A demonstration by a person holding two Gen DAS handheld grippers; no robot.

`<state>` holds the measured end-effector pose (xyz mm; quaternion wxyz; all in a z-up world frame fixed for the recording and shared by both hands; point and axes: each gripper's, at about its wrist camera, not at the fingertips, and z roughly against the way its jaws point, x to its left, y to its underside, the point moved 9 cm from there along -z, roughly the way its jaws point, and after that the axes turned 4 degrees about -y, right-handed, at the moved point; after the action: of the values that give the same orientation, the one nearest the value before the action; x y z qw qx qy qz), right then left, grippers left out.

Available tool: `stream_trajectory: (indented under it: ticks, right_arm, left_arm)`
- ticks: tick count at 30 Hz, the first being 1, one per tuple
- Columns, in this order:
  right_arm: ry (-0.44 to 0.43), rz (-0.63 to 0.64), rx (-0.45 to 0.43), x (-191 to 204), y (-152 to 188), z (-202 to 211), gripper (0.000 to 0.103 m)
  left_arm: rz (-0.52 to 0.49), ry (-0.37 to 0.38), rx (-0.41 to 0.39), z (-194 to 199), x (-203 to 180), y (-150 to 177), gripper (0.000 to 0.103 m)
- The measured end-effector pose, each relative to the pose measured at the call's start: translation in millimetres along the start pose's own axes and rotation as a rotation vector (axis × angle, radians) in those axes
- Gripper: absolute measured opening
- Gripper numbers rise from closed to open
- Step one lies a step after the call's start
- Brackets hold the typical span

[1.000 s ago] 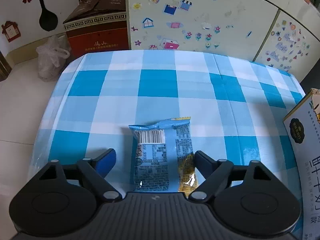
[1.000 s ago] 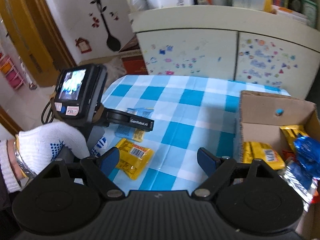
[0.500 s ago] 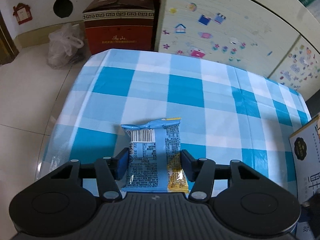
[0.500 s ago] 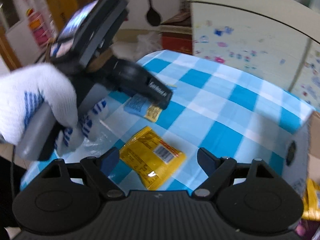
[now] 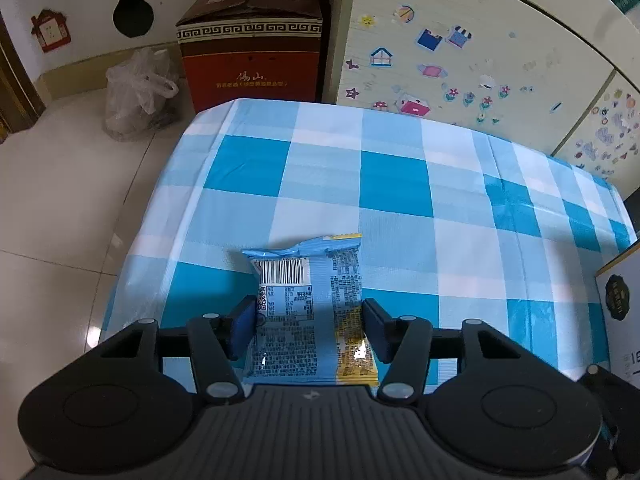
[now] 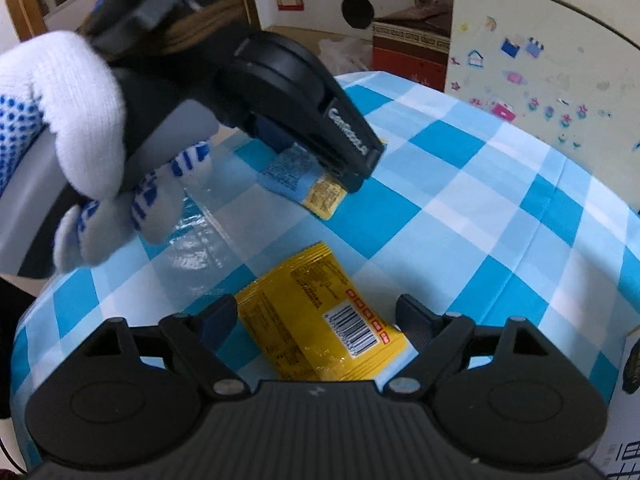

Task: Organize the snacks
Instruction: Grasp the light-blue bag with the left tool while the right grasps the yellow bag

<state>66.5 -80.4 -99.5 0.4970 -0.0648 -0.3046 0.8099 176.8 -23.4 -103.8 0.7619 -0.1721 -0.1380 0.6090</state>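
A blue snack packet with a barcode and a yellow strip sits between the pads of my left gripper, which press on its two long sides; the jaws are opening slightly. In the right wrist view the same blue packet hangs in the left gripper just over the checked tablecloth, with a white-gloved hand on the handle. A yellow snack packet lies flat on the cloth between the fingers of my right gripper. Its jaws are opening and the pads stand clear of the packet.
A white printed carton stands at the table's right edge. Beyond the table are a sticker-covered cabinet, a brown cardboard box and a plastic bag on the tiled floor. The table's left edge drops off close to both packets.
The left jaws closed from wide apart onto the blue packet. The right gripper swung left and down from beside the snack box until the yellow packet lay between its fingers.
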Motion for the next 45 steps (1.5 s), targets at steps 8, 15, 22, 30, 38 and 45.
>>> stream_trajectory:
  ticks: [8,15,22,30,38,45]
  right_arm:
    - [-0.036,0.103,0.069,25.7,10.2,-0.1,0.092]
    - [0.024,0.116,0.05,25.2,8.1,-0.1,0.091]
    - [0.056,0.146,0.054,27.9,10.8,0.6,0.09]
    - [0.055,0.113,0.039,29.8,8.6,8.3,0.062]
    - [0.079,0.033,-0.011,33.2,9.5,27.5,0.056]
    - [0.17,0.0,-0.053,31.0,12.4,60.3,0.056]
  left_arm:
    - [0.005,-0.013,0.028,-8.1,0.6,7.2,0.1]
    - [-0.018,-0.019,0.034,-9.6,-2.5,9.0,0.103]
    - [-0.016,-0.022,0.027,-9.2,-3.1,9.5,0.103]
    - [-0.048,0.005,-0.007,2.4,-12.4,6.6,0.07]
    - [0.027,0.04,-0.023,22.4,-5.2,8.6,0.056]
    - [0.064,0.029,-0.092,59.6,4.9,12.7,0.056]
